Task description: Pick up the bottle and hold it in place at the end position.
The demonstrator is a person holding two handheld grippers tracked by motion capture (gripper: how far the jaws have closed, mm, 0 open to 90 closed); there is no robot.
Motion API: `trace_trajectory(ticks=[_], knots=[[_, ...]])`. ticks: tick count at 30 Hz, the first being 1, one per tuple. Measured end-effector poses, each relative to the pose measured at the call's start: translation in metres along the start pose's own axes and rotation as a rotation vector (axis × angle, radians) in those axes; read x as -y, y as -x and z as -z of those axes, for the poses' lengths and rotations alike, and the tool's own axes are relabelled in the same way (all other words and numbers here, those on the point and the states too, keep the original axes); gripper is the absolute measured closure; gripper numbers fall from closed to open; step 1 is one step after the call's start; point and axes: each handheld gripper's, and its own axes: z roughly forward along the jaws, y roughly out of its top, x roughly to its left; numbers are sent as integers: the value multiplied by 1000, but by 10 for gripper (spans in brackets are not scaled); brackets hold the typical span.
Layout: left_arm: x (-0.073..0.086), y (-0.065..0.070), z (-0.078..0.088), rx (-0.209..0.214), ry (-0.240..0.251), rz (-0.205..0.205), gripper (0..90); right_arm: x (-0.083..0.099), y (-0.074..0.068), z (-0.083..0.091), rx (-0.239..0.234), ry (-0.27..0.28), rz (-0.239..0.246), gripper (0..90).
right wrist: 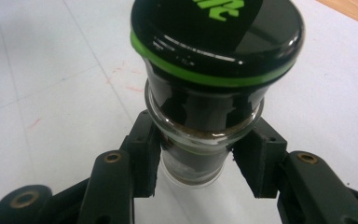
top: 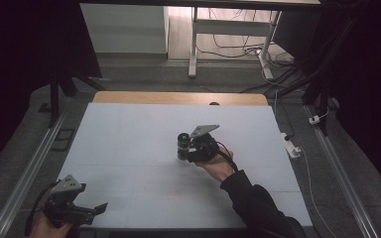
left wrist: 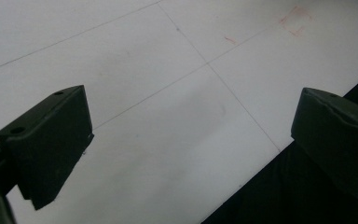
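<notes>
A small glass jar (top: 182,144) with a black lid and a green ring stands upright on the white table (top: 124,139), a little right of the middle. My right gripper (top: 185,151) comes at it from the right. In the right gripper view the two black jaws press on the jar (right wrist: 214,51) just below its lid, and the right gripper (right wrist: 196,161) is shut on its glass body. My left gripper (top: 97,210) hovers over the table's front left corner, jaws wide apart and nothing between them. In the left gripper view, white table and its dark front edge lie below the left gripper (left wrist: 191,135).
A wooden strip (top: 178,97) runs along the table's far edge. Metal rails (top: 30,168) flank the table on both sides. A white power strip (top: 291,147) and cables lie on the floor at the right. Desk legs (top: 193,44) stand beyond.
</notes>
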Motion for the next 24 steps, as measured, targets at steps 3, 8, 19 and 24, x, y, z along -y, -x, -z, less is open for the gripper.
trace_trajectory(ticks=[3, 8, 19, 24], knots=[[0, 0, 0, 1, 1, 1, 1, -3, 4, -4, 10, -5, 11, 533], [0, -1, 0, 4, 3, 2, 1, -6, 11, -13, 17, -12, 20, 533], [-1, -1, 0, 5, 0, 2, 1, -6, 21, -30, 25, -17, 23, 533], [-1, -1, 0, 8, -1, 1, 1, -2, 21, -37, 38, -26, 45, 533]])
